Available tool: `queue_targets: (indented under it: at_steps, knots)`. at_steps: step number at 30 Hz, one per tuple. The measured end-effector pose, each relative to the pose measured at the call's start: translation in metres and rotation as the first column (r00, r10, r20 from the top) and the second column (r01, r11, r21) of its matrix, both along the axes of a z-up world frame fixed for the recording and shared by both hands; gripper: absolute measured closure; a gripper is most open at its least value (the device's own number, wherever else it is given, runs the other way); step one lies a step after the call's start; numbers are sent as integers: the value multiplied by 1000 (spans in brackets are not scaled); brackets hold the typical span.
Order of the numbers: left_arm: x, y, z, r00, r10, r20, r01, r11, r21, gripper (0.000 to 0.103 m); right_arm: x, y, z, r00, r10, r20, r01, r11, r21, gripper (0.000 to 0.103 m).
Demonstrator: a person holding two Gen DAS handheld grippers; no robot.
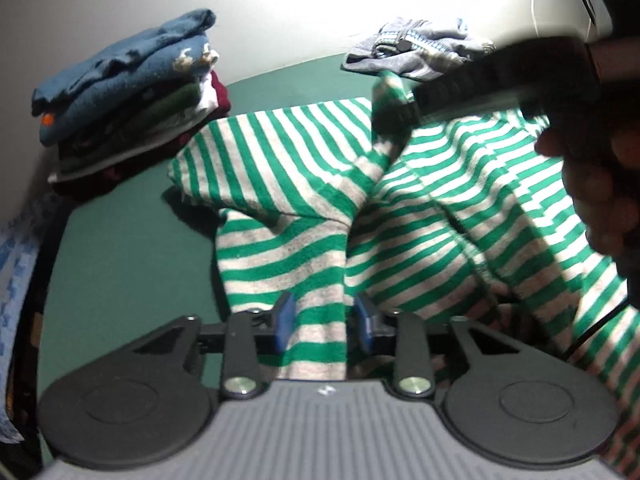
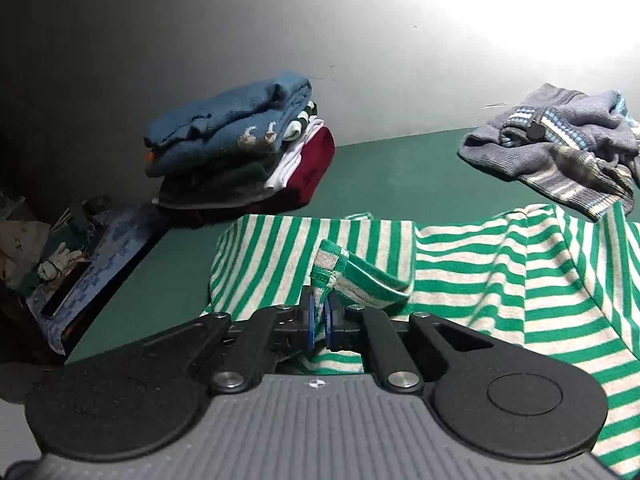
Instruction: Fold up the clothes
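Only right gripper (image 2: 319, 322) pinching striped garment (image 2: 500, 280)

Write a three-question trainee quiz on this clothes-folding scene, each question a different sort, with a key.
1. True or false: the right hand-held gripper is shut on a hem of the striped shirt.
2. Multiple choice: what tops the folded pile? A) a blue garment B) a red garment C) a striped shirt
3. Fill in: the fingers of the left hand-held gripper are ____, over striped cloth.

Key: 1 true; 2 A; 3 open. The crumpled grey garment lies apart on the green table.
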State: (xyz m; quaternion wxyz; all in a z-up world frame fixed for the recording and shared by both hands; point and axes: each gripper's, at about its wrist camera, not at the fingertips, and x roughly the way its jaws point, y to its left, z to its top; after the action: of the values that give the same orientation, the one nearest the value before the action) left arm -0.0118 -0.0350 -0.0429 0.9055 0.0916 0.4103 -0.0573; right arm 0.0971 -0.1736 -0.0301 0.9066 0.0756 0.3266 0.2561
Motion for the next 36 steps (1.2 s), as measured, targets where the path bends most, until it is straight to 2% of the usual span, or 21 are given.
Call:
queue_targets:
  at_steps: [3,4,6,8,11,13,15,17,18,19,22,25,27,28,30,31,32,33,34,35,36]
  knots:
    - [1,-4,-2,1000,-22,-11,22,1000,13,74,6,-1,-23,995,-34,-92,25,995,-95,95]
    - [1,-5,-2,999,-33,-16,33,999,21,75,6,-4,-24,994,-33,-104,24,996,-87,94]
    - [-1,-6,0,999,-47,-26,48,998,35,75,8,-11,-18,992,-35,-118,27,998,-65,81]
    - [-2,-3,2,999,-42,-31,43,999,33,74,14,-17,-3,998,-57,-36,56,998,-31,63]
    - [0,0,1,999,-24,-36,26,999,41,69,33,-22,15,996,-69,55,70,998,-11,60]
    - [2,-3,2,999,-17,-33,19,999,49,69,60,-18,12,997,-61,48,61,998,5,60]
    - [4,-9,8,1000,-24,-18,25,998,57,69,86,-10,1,998,-55,-5,55,998,12,59]
    - [6,-18,16,998,-52,21,51,996,69,67,107,-2,-10,998,-46,-47,47,999,21,62]
    - [9,-24,19,996,-78,37,75,994,79,62,112,1,-15,997,-58,-55,58,998,13,63]
    - [11,-30,22,993,-104,52,99,991,90,60,115,2,-20,996,-65,-68,66,998,7,68]
    - [27,-50,16,981,-180,67,169,975,145,58,119,-3,-27,990,-105,-94,106,994,7,96]
    - [50,-64,2,974,-221,49,208,960,190,60,111,-17,-17,993,-106,-58,108,993,41,101]
    - [61,-68,-5,972,-233,38,222,956,190,61,106,-26,-10,995,-97,-39,99,993,60,102]
    - [64,-70,-6,970,-241,39,229,954,191,62,106,-29,-9,995,-84,-48,88,994,70,101]
    - [65,-73,-8,963,-266,42,254,949,187,71,110,-33,-14,993,-66,-95,76,992,100,91]
    - [65,-73,-9,961,-272,44,260,948,186,72,112,-32,-18,991,-72,-112,85,990,110,73]
    - [65,-73,-10,960,-276,46,264,947,182,75,114,-32,-23,989,-77,-128,92,988,121,64]
    - [64,-74,-11,959,-278,49,266,948,177,78,115,-30,-27,988,-69,-140,88,987,133,61]
    - [64,-74,-11,959,-280,52,267,948,172,80,117,-29,-31,986,-62,-153,84,986,146,66]
    - [63,-74,-11,959,-277,56,265,949,171,84,117,-28,-34,985,-52,-162,77,985,152,87]
    - [63,-74,-10,960,-275,60,262,950,169,94,116,-27,-34,987,-56,-153,78,986,144,99]
